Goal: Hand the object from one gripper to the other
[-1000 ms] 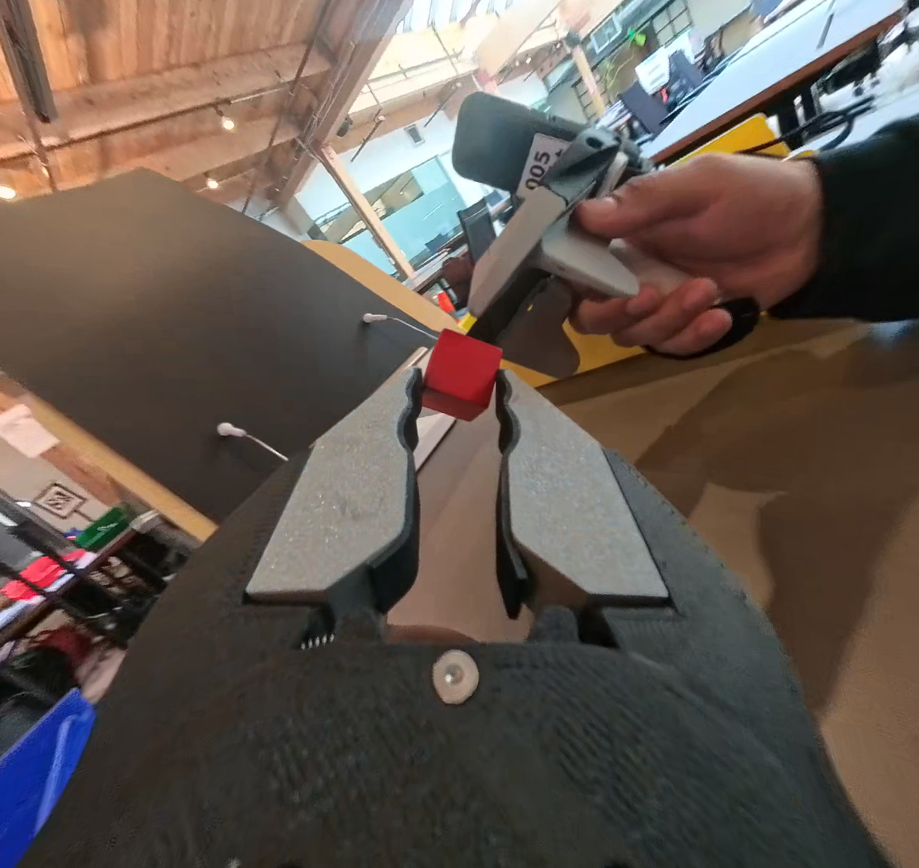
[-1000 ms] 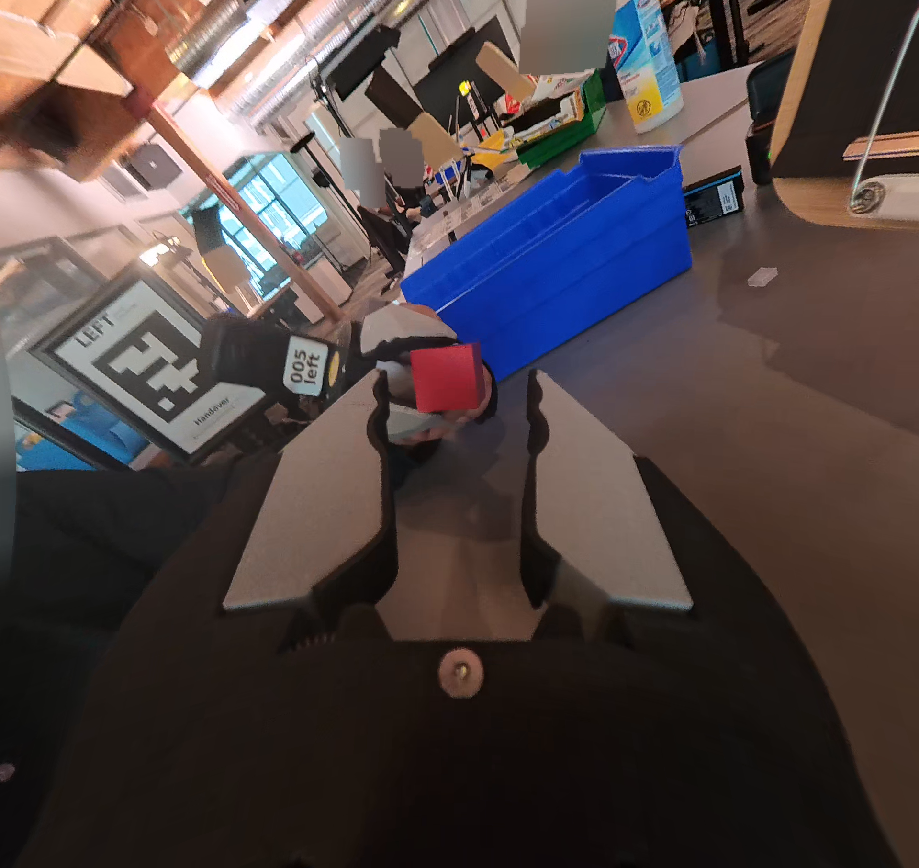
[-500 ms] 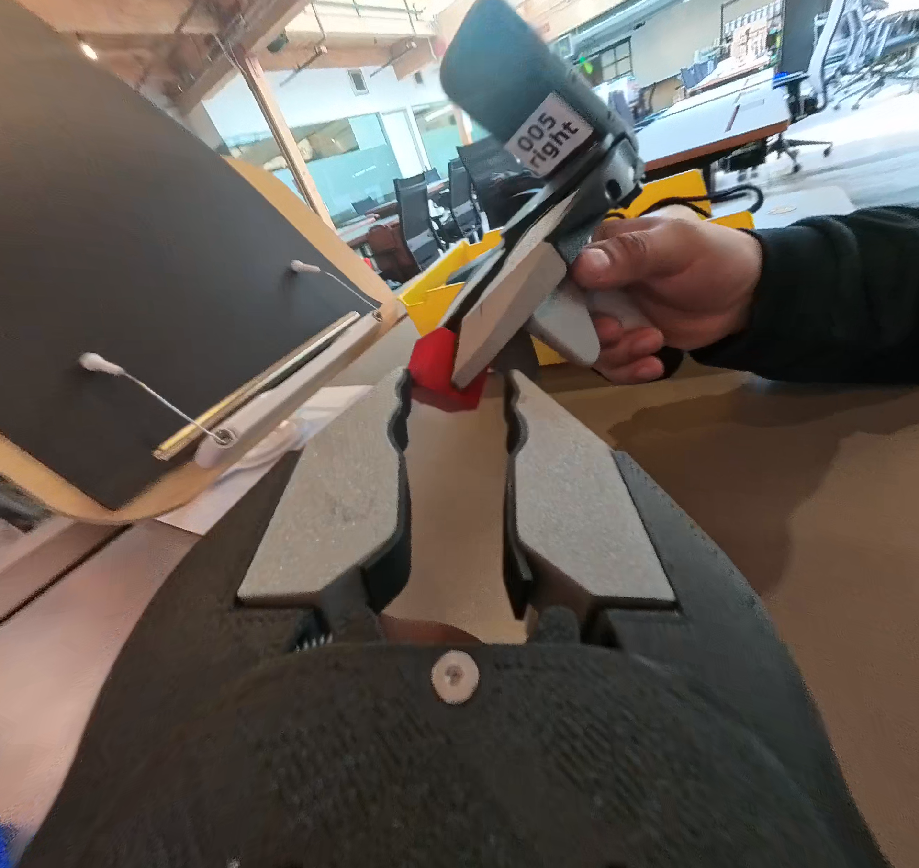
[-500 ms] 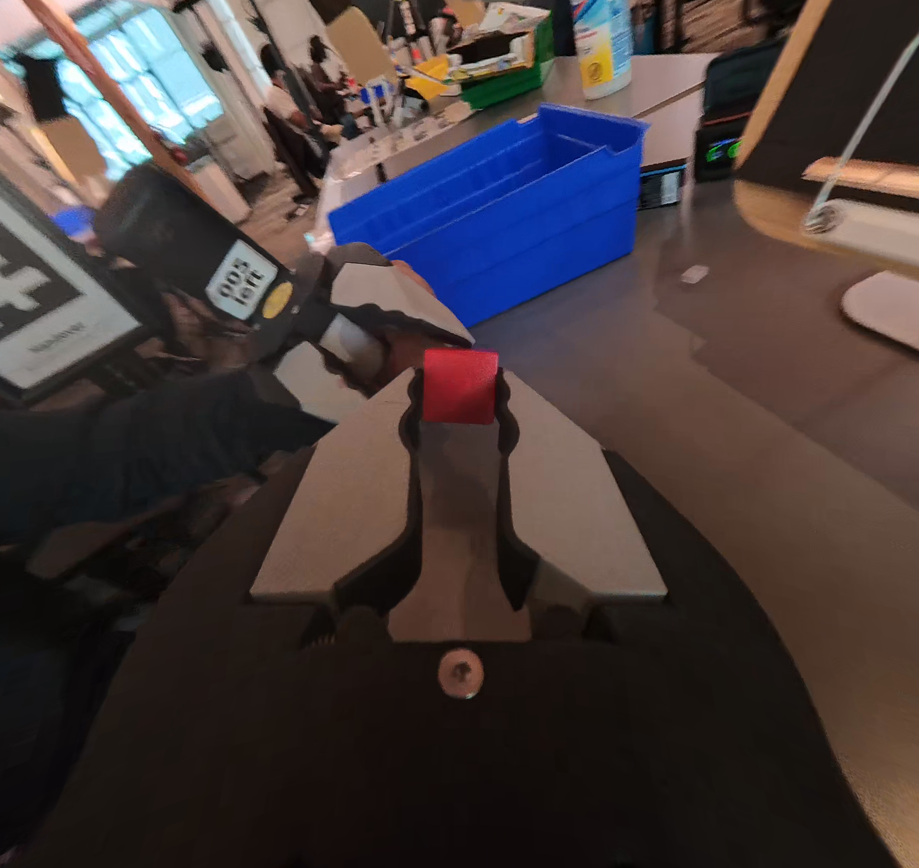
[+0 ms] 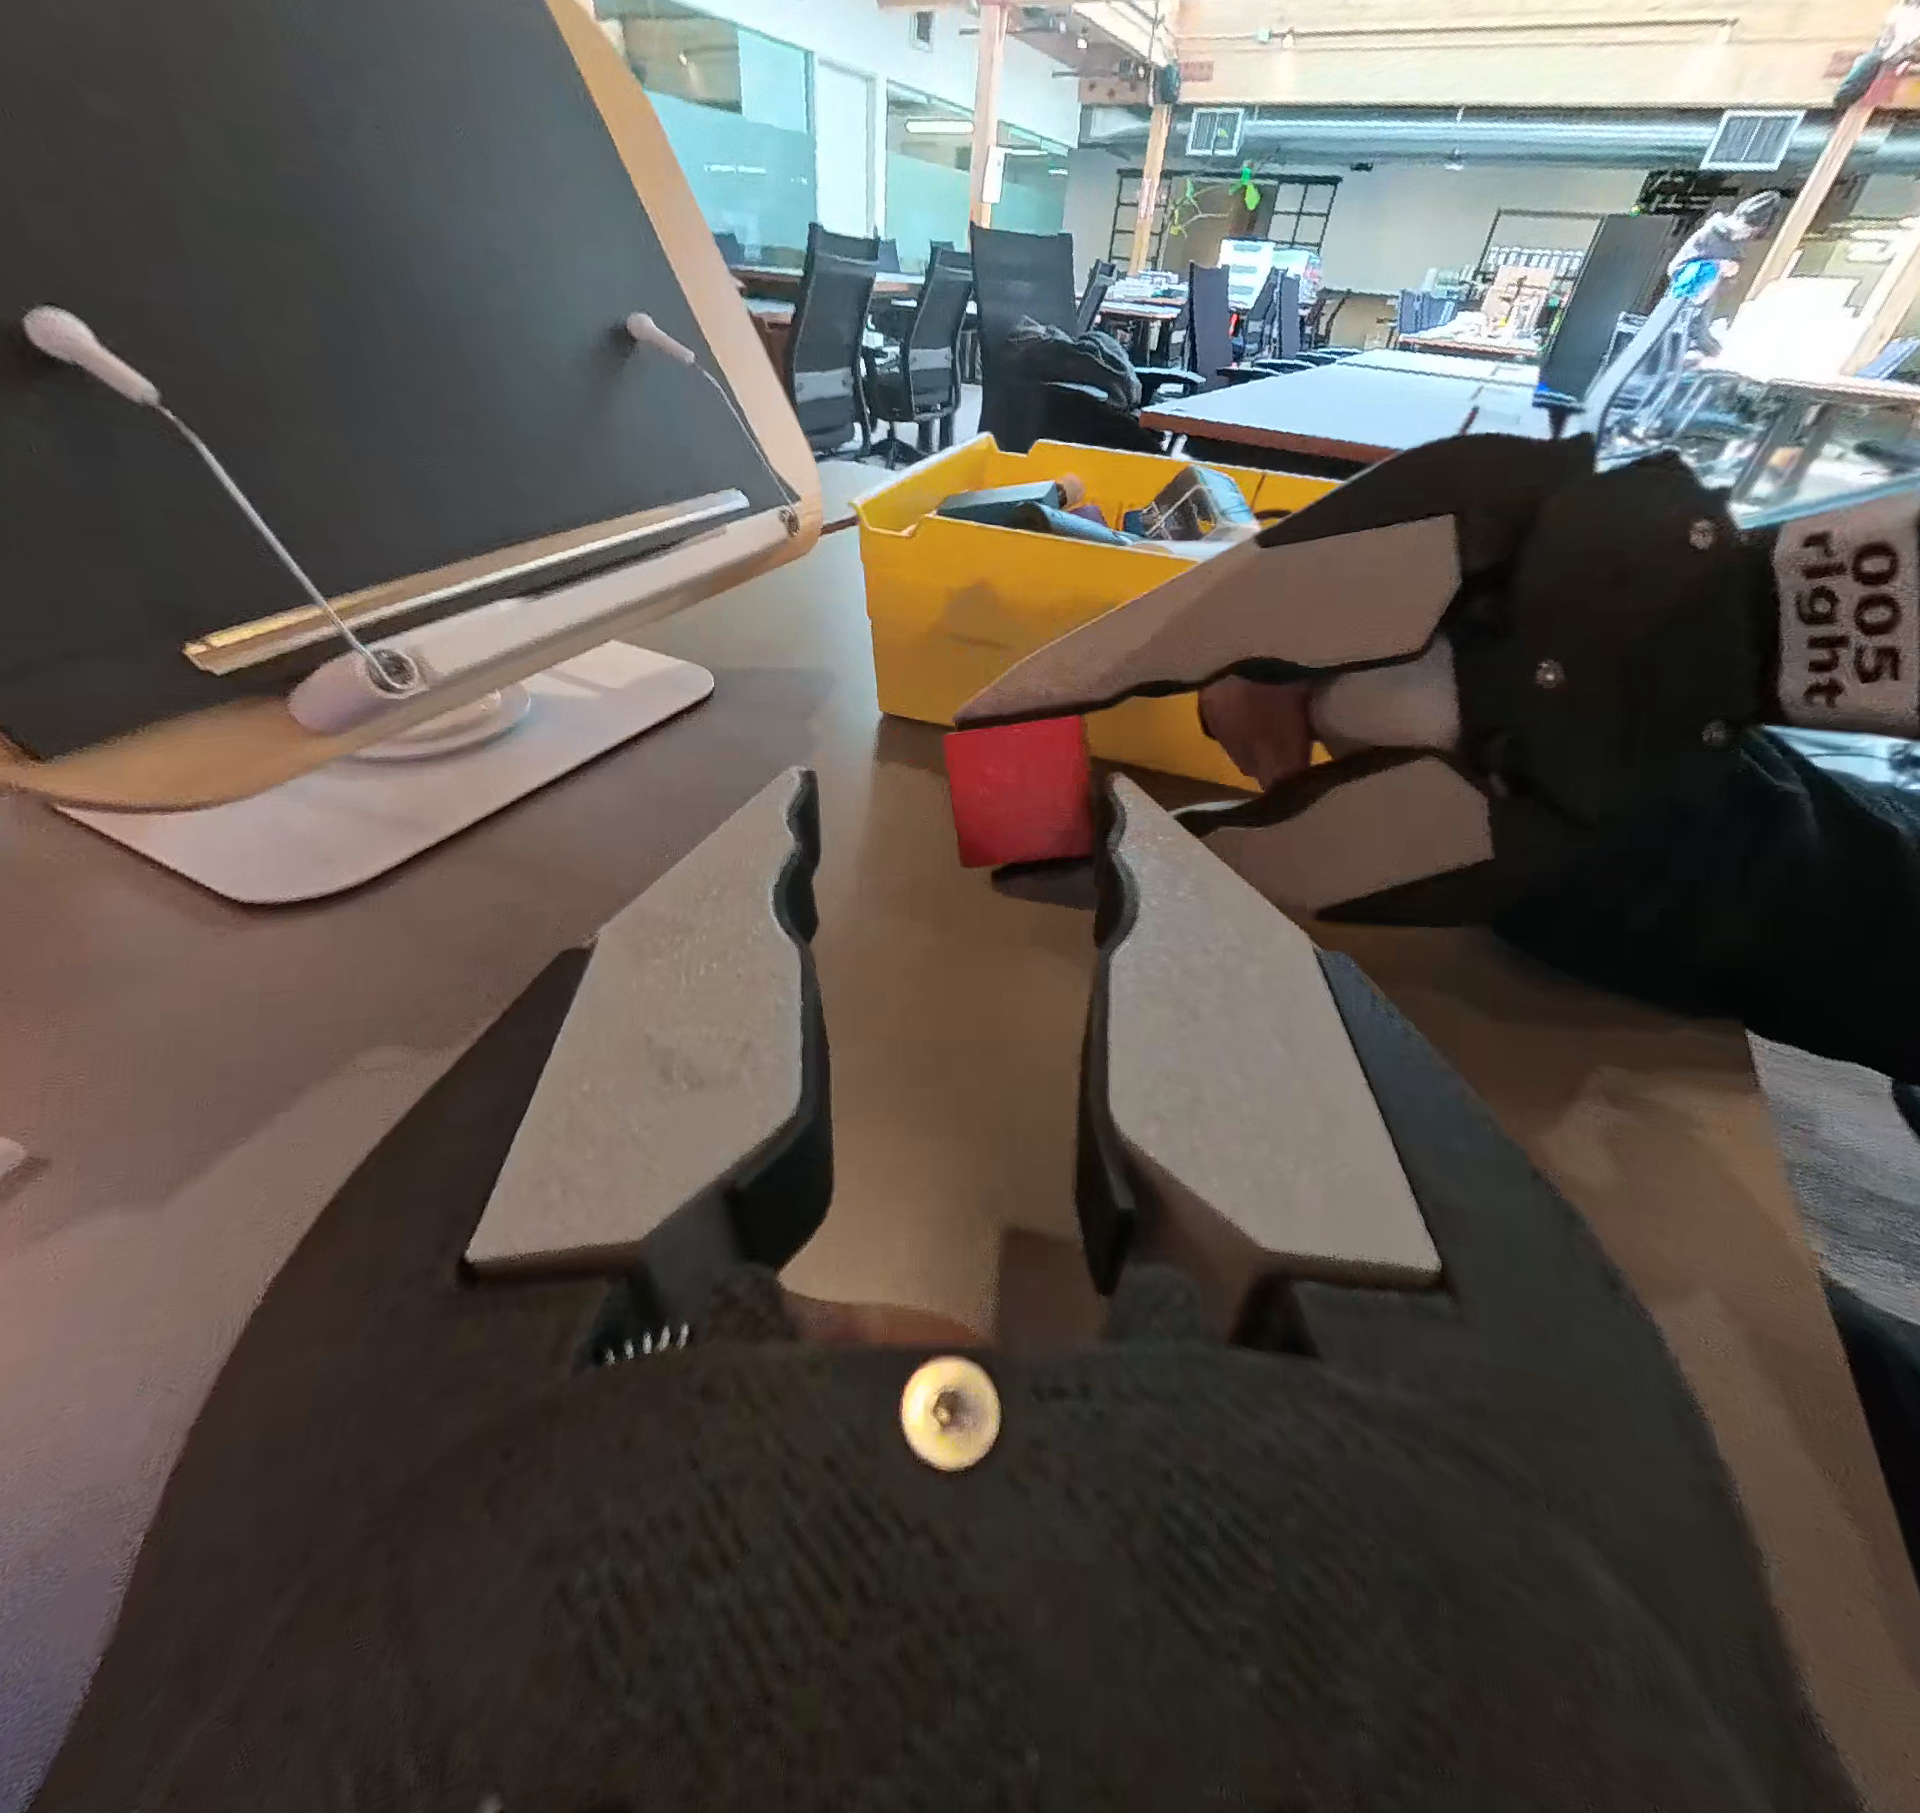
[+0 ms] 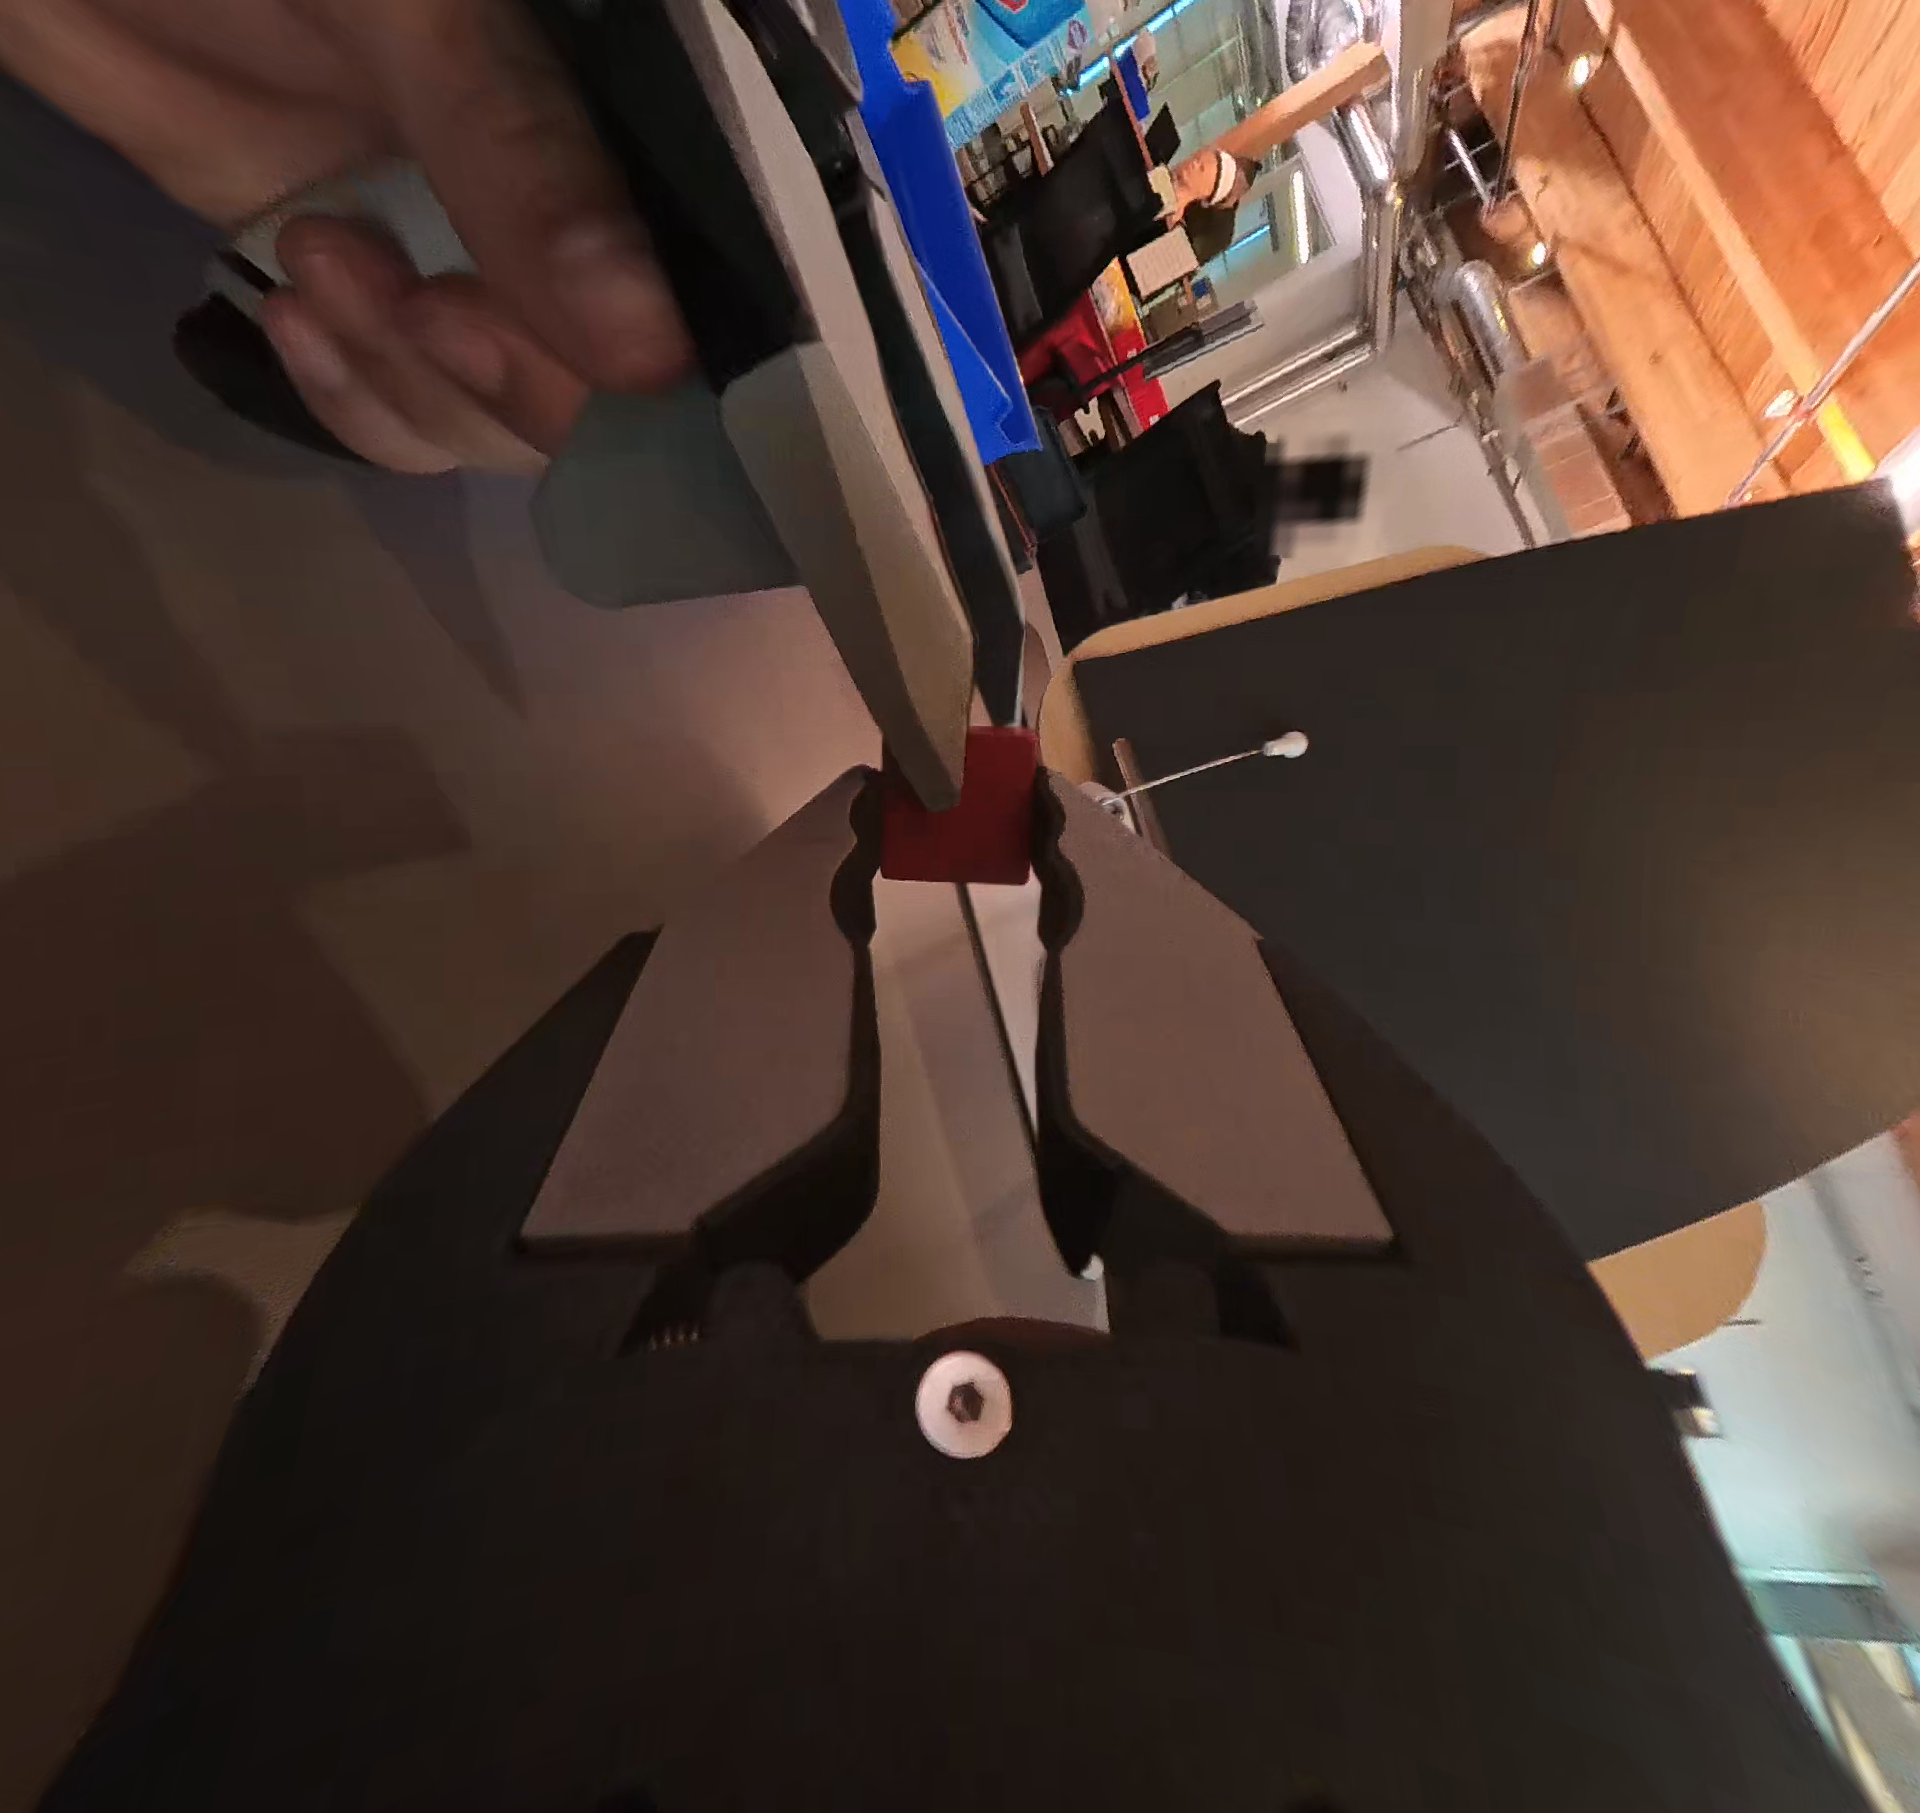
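Jaws on the left gripper [image 5: 951, 833] stand wide open with nothing held between them. To the left of these jaws, farther off, a black board on a white stand [image 5: 343, 329] leans back on the bench [image 5: 260, 994]. Just past the tip of the right-hand finger floats the red cube [image 5: 1018, 792]. It sits off to that side of the gap, close to the fingertip, and I cannot tell if they touch. Behind the cube a yellow bin [image 5: 966, 600] full of small things rests on the bench.

Over on the right, the right gripper [image 6: 956, 828] has its jaws closed snug on the red cube, one finger pressed to each side, right at the tips. In the left wrist view it comes in from the right side, with one finger above the cube and one below. In the right wrist view, a finger of the left gripper lies across one corner of the cube.

So I think the hand-over is almost done. The cube now belongs to the right gripper, and the left one has let go. What is left is small: the two grippers need to move apart, and the right one must keep the cube tight so it does not slip.
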